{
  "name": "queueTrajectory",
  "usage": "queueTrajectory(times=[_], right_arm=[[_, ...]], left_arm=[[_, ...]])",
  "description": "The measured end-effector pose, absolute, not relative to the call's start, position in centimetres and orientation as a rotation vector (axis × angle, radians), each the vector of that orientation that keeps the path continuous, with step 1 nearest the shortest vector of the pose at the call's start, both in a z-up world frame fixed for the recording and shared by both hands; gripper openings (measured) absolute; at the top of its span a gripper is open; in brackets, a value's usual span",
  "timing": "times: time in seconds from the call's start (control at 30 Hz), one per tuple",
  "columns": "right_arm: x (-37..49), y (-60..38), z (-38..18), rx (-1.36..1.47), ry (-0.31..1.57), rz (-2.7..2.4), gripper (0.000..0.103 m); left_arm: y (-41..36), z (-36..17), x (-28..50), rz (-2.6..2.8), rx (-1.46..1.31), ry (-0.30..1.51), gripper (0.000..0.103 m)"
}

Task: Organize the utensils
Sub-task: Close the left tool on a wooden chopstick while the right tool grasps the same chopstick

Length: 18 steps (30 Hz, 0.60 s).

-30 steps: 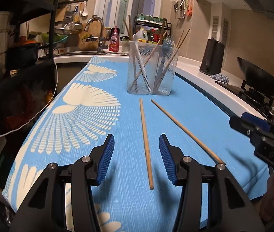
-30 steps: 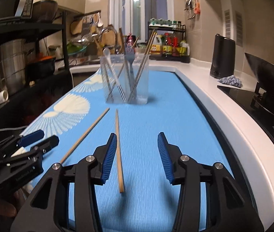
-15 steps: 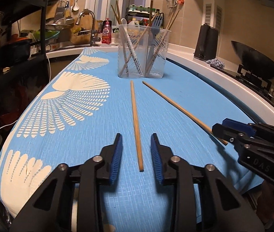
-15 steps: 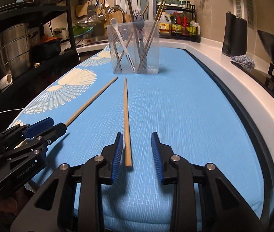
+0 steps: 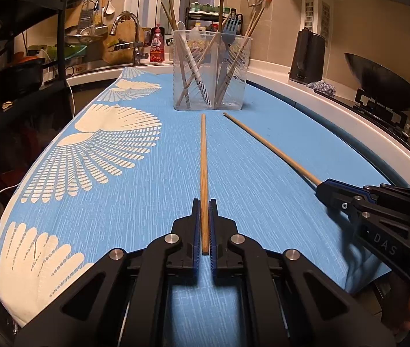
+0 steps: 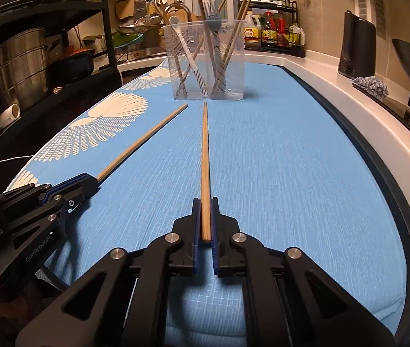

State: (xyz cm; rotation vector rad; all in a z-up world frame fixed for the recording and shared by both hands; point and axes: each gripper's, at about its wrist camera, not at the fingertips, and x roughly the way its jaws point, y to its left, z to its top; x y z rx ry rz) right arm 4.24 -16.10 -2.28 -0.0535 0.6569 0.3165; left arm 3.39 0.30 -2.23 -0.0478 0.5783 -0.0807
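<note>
Both pairs of jaws, which stood wide apart a second ago with a chopstick lying loose between each, have now come together. My left gripper (image 5: 204, 211) pinches the near end of the left chopstick (image 5: 203, 170), its blue pads pressed against the wood on both sides. My right gripper (image 6: 205, 212) does the same to the right chopstick (image 6: 205, 167). I judge this to mean both picks are made, and the lifting step can begin.

In the left wrist view, the held chopstick runs straight ahead from the jaws, flat along the blue tablecloth (image 5: 262, 202), and its far tip stops just short of the clear plastic utensil holder (image 5: 210, 69). The other chopstick angles off to the right, its near end vanishing into the right gripper. The right wrist view mirrors this: its own chopstick points dead ahead at the holder, and the left gripper sits at the lower left, closed on the angled stick.

The holder stands upright at the far end of the cloth, already filled with more chopsticks, a blue fork (image 5: 231, 29) and a white spoon (image 5: 182, 27). Neither held chopstick has yet left the cloth, as far as I can tell.
</note>
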Motion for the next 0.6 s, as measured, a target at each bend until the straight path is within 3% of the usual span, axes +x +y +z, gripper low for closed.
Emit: queueTrajectory(times=[0.6], right_arm=[[4.9,-17.7,-2.6,-0.034,0.66,0.211,0.009]], left_arm=[[2.0,-2.8,2.9,-0.022,-0.045,0.527,0.006]])
